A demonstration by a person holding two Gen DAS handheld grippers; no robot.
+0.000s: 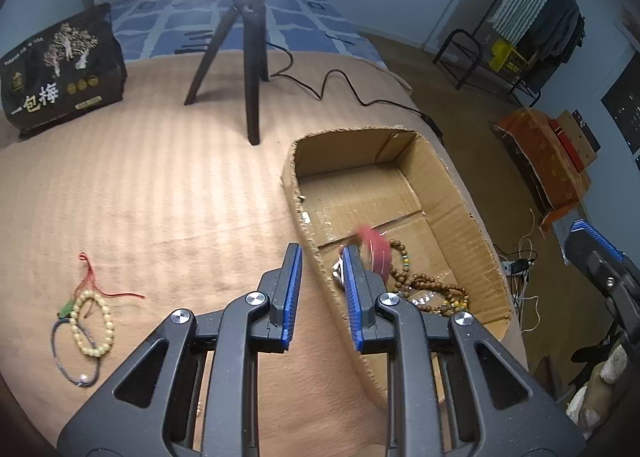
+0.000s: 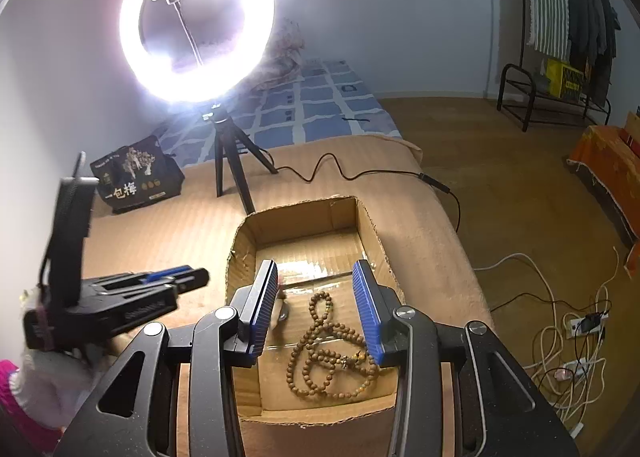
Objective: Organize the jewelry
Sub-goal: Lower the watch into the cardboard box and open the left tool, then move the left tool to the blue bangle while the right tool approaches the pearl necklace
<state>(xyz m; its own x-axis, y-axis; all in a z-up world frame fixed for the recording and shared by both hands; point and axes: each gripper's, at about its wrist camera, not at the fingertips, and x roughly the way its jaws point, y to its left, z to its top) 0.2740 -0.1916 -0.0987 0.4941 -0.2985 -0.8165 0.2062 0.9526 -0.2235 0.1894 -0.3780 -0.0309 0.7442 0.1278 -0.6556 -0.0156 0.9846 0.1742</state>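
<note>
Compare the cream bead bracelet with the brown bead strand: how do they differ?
The cream bead bracelet lies on the tan blanket; the brown bead strand lies inside the cardboard box. The bracelet is pale and short; the strand is dark, longer and looped. Both are round-beaded.

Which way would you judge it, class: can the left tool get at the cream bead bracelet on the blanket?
Probably yes: the cream bead bracelet lies uncovered on the blanket, and the left tool is open and holds nothing.

A home bedroom: patterned bed (image 2: 320, 105), clothes rack (image 2: 568, 17), wooden floor (image 2: 500, 161).
</note>
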